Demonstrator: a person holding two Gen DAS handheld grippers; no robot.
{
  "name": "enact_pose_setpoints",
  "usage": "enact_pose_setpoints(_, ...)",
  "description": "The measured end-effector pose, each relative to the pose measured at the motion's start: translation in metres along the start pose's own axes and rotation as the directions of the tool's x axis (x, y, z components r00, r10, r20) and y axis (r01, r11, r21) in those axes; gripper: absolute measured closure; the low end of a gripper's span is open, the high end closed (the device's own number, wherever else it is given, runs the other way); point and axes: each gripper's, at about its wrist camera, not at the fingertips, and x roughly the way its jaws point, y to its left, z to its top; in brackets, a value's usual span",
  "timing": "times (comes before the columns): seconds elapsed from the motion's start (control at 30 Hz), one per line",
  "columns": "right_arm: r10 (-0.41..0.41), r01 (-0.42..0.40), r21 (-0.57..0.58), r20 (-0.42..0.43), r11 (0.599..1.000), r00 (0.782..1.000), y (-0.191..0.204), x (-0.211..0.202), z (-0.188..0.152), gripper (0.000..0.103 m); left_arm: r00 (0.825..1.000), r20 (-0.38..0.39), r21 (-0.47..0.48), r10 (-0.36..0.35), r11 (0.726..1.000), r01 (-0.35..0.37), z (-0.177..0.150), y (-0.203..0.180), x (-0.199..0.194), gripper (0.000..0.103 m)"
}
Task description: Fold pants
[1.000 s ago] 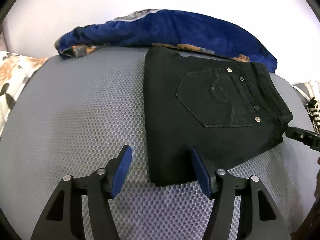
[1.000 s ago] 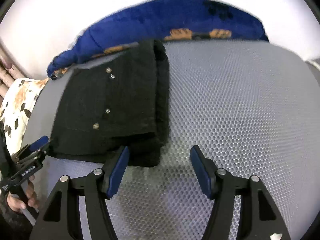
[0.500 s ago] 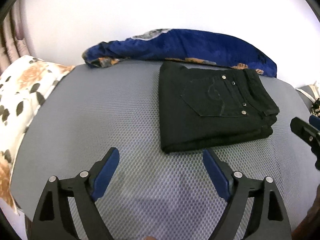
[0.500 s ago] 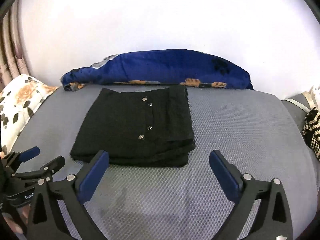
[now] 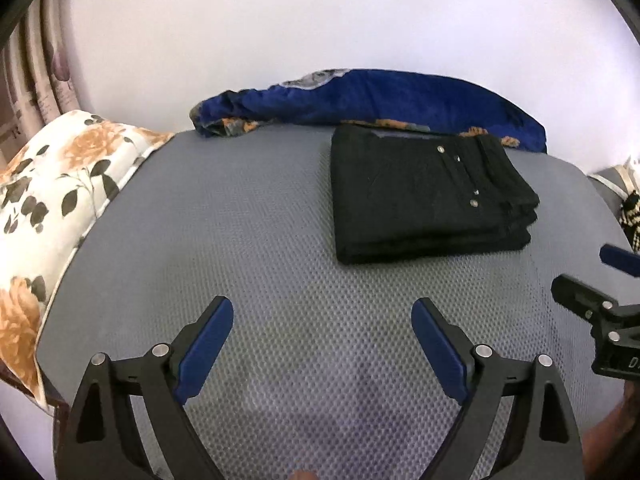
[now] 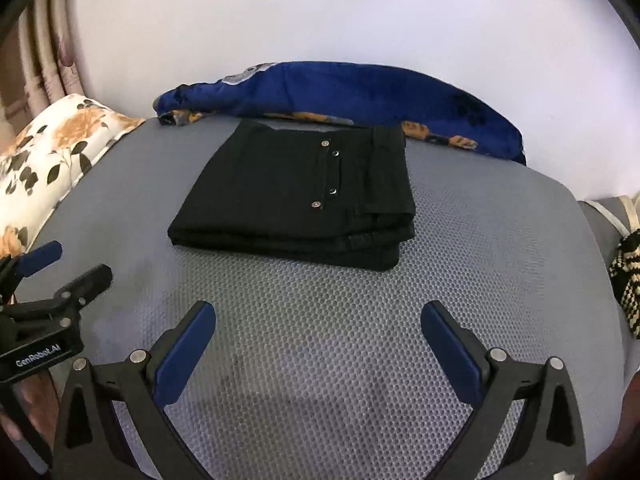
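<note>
Black denim: the folded black pants (image 5: 428, 196) lie in a flat stack on the grey honeycomb-mesh mattress (image 5: 248, 240), metal rivets on top.
Pants to tools: they sit ahead of both grippers, apart from every pad, toward the far edge.
Left gripper (image 5: 322, 322): jaws spread wide, having just been opening; only bare mesh lies between the blue pads.
Right gripper (image 6: 318, 326): jaws likewise splayed after just opening, nothing between them.
Cut off: in each wrist view the other gripper pokes in at the frame edge, only partly seen; a striped black-and-cream item (image 6: 628, 280) is clipped at the right.
Hard to read: the back pocket's stitching is lost in the dark cloth.
Surroundings: a rumpled blue velvet blanket (image 5: 380, 100) lies behind the pants, touching their far edge; a floral cream pillow (image 5: 52, 200) sits left; a plain pale wall (image 5: 320, 20) lies beyond, curtains (image 5: 36, 60) at far left.
</note>
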Motion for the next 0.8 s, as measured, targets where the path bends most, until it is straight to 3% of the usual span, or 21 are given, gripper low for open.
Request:
enact_pose_setpoints(0.1, -0.033, 0.033, 0.011, 0.054, 0.999, 0.998, 0.003, -0.008, -0.004, 0.002, 1.000, -0.014, 0.014, 0.002, 1.000, -0.002, -0.002, -0.004, 0.004, 0.012)
enact_pose_setpoints(0.27, -0.042, 0.041, 0.024, 0.073, 0.999, 0.996, -0.001, -0.013, -0.004, 0.002, 0.999, -0.034, -0.007, -0.003, 1.000, 0.003, -0.006, -0.003, 0.010, 0.012)
enact_pose_setpoints(0.4, -0.036, 0.033, 0.038, 0.075, 0.999, 0.997, -0.003, -0.014, -0.006, 0.002, 0.998, -0.063, -0.053, -0.028, 0.998, 0.024, -0.009, 0.000, 0.015, 0.012)
enact_pose_setpoints(0.8, -0.040, 0.037, 0.044, 0.051, 0.998, 0.998, -0.004, -0.004, -0.013, 0.002, 0.999, -0.046, -0.002, 0.017, 1.000, -0.017, -0.013, -0.009, 0.015, 0.012)
